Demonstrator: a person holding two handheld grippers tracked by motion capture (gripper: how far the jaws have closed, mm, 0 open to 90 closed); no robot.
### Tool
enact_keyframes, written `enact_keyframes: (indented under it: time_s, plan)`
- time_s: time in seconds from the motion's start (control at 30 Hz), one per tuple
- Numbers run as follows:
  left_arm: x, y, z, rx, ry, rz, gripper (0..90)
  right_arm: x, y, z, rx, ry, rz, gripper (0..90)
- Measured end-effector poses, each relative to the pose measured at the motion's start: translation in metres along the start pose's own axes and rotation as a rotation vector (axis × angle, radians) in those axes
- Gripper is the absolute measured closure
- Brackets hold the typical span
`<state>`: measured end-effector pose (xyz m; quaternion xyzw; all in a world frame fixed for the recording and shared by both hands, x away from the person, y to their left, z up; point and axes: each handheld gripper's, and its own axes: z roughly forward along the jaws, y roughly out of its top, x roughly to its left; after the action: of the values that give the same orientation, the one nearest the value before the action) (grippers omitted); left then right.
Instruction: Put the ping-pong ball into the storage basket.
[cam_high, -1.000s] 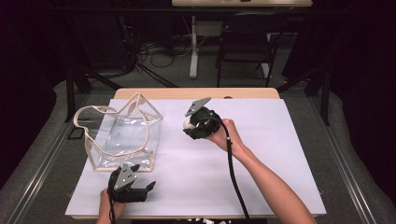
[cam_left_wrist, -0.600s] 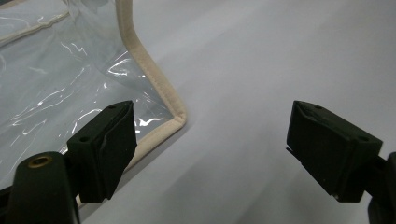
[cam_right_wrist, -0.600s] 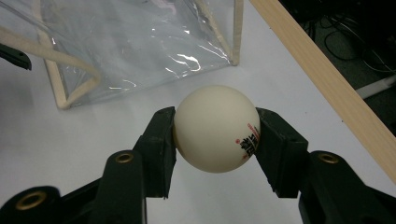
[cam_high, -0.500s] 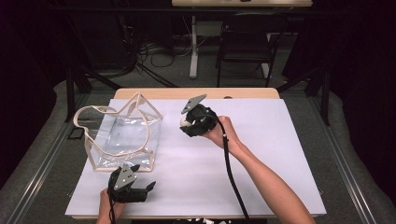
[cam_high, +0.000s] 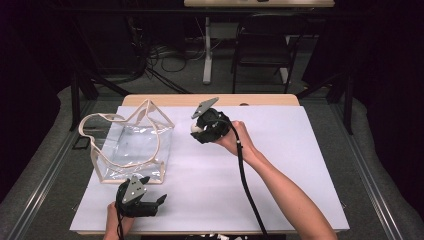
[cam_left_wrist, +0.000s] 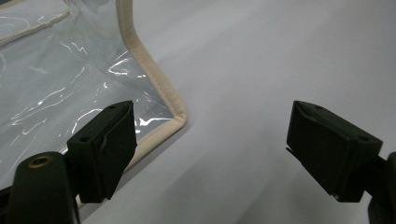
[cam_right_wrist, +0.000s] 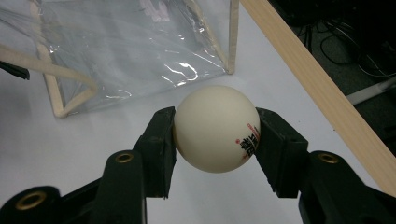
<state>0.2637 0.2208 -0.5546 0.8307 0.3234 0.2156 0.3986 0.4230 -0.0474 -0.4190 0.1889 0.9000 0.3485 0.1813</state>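
Right gripper view: the right tongs (cam_right_wrist: 215, 128) are seen clenched on a white ball (cam_right_wrist: 216, 128) — one black pad is pressed to each side of it, and red and black print is carried on its lower right. The ball is held above the white desk (cam_right_wrist: 56, 154), with the clear bag (cam_right_wrist: 135, 51) lying just beyond it and the desk's wooden edge (cam_right_wrist: 317, 88) running past on the right.

From the high view, the right tongs (cam_high: 198, 131) are held by the right hand (cam_high: 235, 140) near the middle of the desk, to the right of the bag (cam_high: 131, 146) and apart from it. Compared with a second ago, they have been shifted slightly to the left, closer to the bag; the grip on the ball is unchanged.

The left tongs (cam_left_wrist: 210, 149) are released — their jaws stand wide apart with nothing between them, just beside the bag's cream-trimmed corner (cam_left_wrist: 180, 116). They (cam_high: 159, 202) have been kept in place at the desk's near edge, and the bag has not been moved.
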Motion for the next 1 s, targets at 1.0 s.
enact_keyframes:
  time_s: [1.0]
  plan:
    - [0.000, 0.000, 0.000, -0.001, 0.000, -0.001, 16.4, 0.000, 0.021, 0.001, -0.020, 0.002, -0.010, 50.9]
